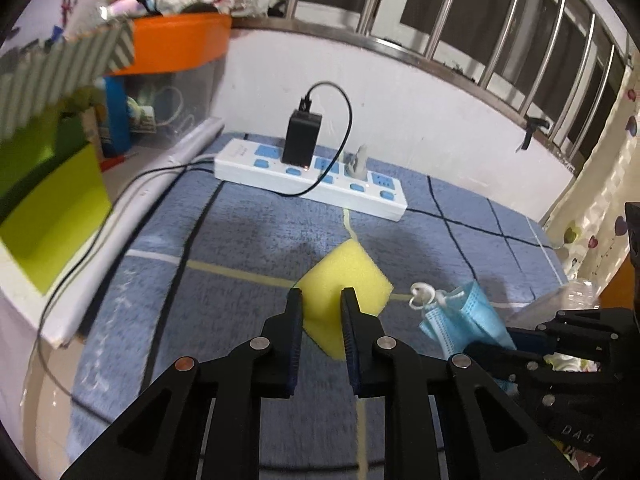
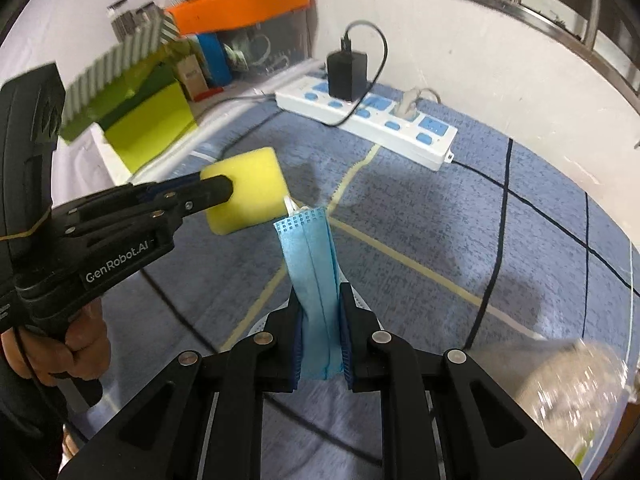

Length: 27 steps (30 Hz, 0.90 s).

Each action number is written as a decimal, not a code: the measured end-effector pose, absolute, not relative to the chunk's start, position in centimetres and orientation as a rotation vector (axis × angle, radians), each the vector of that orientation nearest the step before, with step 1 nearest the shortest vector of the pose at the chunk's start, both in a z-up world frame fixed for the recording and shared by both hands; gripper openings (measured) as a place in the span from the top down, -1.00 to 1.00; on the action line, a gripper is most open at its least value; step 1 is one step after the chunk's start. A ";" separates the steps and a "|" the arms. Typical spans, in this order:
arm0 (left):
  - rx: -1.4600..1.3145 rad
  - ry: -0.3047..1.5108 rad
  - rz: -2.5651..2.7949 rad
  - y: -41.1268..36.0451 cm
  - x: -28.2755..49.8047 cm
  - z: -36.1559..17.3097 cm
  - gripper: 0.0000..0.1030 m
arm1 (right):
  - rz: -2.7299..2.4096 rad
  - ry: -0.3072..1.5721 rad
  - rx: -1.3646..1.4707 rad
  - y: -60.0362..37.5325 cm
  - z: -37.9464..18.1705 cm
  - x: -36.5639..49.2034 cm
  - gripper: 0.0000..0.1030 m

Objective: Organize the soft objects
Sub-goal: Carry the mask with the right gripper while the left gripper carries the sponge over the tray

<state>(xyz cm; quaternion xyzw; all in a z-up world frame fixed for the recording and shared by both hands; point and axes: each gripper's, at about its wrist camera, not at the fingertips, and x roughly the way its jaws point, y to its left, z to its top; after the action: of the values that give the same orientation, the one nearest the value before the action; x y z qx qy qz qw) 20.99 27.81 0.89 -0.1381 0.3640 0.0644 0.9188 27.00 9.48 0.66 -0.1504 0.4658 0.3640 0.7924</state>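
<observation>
My left gripper (image 1: 322, 294) is shut on a yellow sponge (image 1: 348, 276) and holds it above the blue checked cloth (image 1: 248, 240). In the right wrist view the sponge (image 2: 252, 196) sits in the left gripper (image 2: 224, 188) at the left. My right gripper (image 2: 320, 292) is shut on a folded blue face mask (image 2: 310, 264) that stands up between its fingers, its white ear loop at the top. In the left wrist view the mask (image 1: 460, 316) hangs to the right of the sponge, with the right gripper below it at the right edge.
A white power strip (image 1: 312, 176) with a black charger (image 1: 302, 140) and cables lies at the back of the cloth. A green box (image 1: 52, 220), a striped box and an orange-lidded clear bin (image 1: 176, 44) stand at the left. A clear plastic container (image 2: 572, 392) is at the right.
</observation>
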 end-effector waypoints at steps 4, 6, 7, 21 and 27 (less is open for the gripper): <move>-0.277 0.739 0.155 26.4 18.6 2.4 0.66 | 0.806 0.960 -0.288 8.0 2.5 25.0 0.69; -0.267 0.733 0.168 25.4 17.4 3.1 0.66 | 0.816 0.939 -0.273 7.0 3.3 24.0 0.69; -0.269 0.728 0.163 24.9 16.8 3.4 0.66 | 0.821 0.929 -0.264 6.5 3.7 23.4 0.69; -0.234 0.670 0.054 15.7 10.9 6.8 0.66 | 0.826 0.808 -0.183 -1.3 7.4 17.3 0.69; -0.215 0.656 -0.001 12.3 9.7 7.4 0.66 | 0.800 0.785 -0.129 -4.9 7.9 16.0 0.69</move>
<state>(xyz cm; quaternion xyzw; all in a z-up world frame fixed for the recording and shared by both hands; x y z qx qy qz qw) 9.69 12.28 7.43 -0.1052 0.3218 -0.0003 0.9410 16.02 -4.94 7.86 -0.0611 0.3722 0.3790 0.8450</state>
